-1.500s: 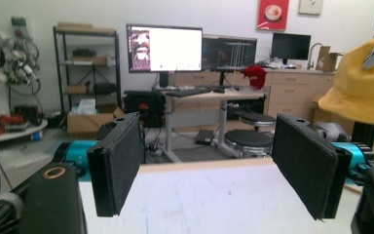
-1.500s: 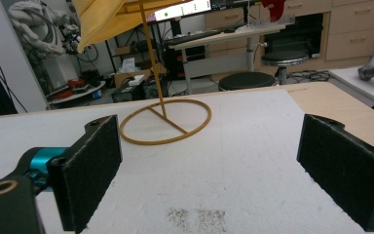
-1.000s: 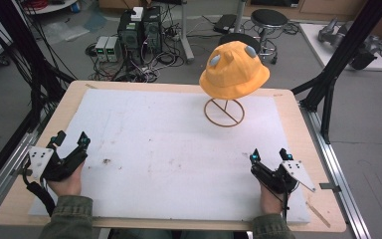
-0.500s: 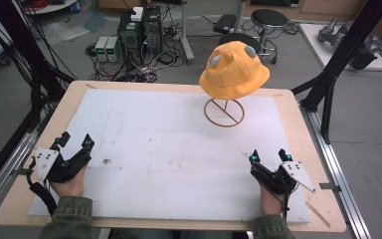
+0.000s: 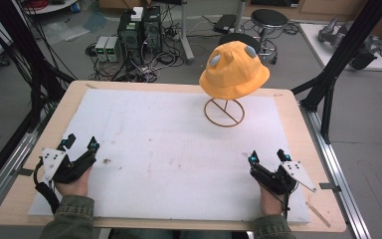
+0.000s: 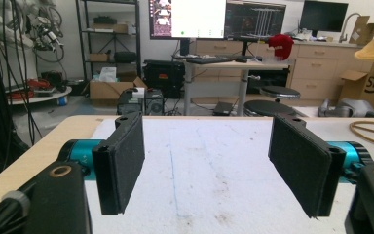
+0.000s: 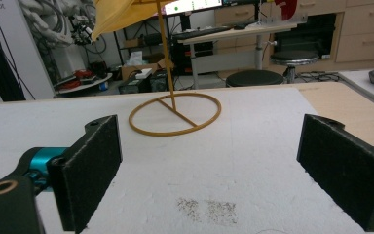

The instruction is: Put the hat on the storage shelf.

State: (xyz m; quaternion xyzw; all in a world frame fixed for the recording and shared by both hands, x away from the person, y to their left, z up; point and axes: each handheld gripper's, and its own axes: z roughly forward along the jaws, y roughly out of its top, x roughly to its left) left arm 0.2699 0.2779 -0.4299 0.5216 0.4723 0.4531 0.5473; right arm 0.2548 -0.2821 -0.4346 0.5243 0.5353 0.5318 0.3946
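Note:
A yellow bucket hat point(image 5: 235, 69) with two grey patches rests on a thin brass-coloured stand point(image 5: 224, 112) at the far right of the white mat point(image 5: 179, 149). The stand's ring base point(image 7: 175, 114) and pole show ahead in the right gripper view, under the hat's brim point(image 7: 117, 14). My left gripper point(image 5: 81, 144) lies at the mat's near left, open, nothing between its pads point(image 6: 121, 163). My right gripper point(image 5: 268, 157) lies at the near right, open and empty, well short of the stand.
The mat lies on a wooden table point(image 5: 298, 114) with metal rails along both sides. Black frame posts point(image 5: 338, 64) rise at the far corners. Beyond the table are computer boxes point(image 5: 139, 30), cables and a stool point(image 5: 268, 20) on the floor.
The left gripper has shifted slightly right and forward on the mat. The right gripper has stayed in place. The hat and stand have not moved.

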